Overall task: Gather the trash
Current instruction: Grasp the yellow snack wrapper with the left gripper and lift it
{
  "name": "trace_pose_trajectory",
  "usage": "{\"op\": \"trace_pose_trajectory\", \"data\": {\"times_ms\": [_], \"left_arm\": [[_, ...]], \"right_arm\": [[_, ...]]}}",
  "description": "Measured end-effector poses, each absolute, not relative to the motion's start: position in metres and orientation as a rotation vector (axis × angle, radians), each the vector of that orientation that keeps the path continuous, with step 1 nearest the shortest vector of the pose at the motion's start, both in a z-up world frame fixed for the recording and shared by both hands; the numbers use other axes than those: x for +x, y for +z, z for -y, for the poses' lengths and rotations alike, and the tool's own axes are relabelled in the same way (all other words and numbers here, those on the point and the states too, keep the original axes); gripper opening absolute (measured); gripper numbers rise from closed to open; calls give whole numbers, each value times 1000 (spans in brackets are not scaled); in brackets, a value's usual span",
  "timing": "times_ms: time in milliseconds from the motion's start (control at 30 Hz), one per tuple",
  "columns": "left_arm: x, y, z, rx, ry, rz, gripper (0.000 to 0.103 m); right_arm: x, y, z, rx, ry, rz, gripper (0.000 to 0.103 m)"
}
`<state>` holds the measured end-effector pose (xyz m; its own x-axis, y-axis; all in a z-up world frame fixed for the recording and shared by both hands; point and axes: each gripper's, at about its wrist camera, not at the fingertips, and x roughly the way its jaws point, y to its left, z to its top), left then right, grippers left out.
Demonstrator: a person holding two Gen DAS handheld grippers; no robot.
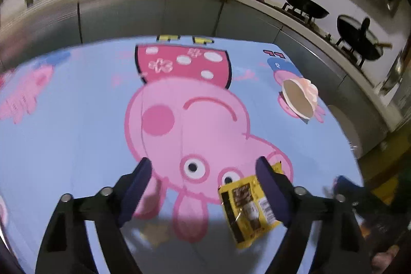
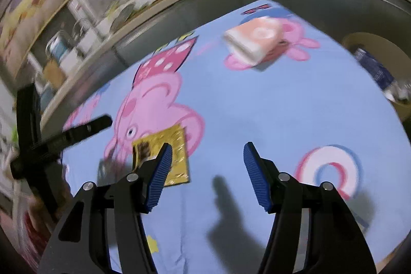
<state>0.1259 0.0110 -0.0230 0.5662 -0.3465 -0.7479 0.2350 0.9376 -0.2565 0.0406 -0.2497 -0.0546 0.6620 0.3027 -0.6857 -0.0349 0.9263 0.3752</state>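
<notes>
On the counter (image 1: 77, 145) with the cartoon pig cloth, two bits of trash are still lying loose: a yellow wrapper (image 1: 246, 212) near the front and a crumpled paper cup (image 1: 299, 98) further back. Left tongs (image 1: 205, 186) and right tongs (image 2: 205, 173) both gape apart, empty. Looks barely started.
</notes>
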Motion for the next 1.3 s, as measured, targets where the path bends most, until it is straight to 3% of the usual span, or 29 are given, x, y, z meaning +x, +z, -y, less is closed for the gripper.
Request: {"op": "trace_pose_trajectory", "data": {"times_ms": [133, 300, 600, 967, 1100, 1200, 1233, 1300], "left_arm": [[123, -34, -24, -208, -412, -964, 76], [115, -53, -23, -284, -510, -1036, 74], [120, -65, -16, -394, -603, -1086, 75], [128, -61, 20, -199, -696, -1016, 73], [126, -64, 24, -165, -733, -1011, 57], [124, -66, 25, -166, -753, -1021, 38], [123, -67, 26, -166, -762, -1028, 24], [120, -69, 28, -152, -760, -1034, 14]], "right_arm": [[48, -62, 220, 248, 254, -865, 37], [53, -75, 188, 61, 261, -899, 10], [49, -89, 184, -6, 239, -864, 6], [45, -89, 192, 36, 258, -842, 6], [44, -89, 192, 41, 261, -836, 6], [43, -89, 193, 47, 264, -832, 6], [43, -89, 193, 47, 264, -831, 6], [42, -89, 194, 57, 265, -831, 6]]}}
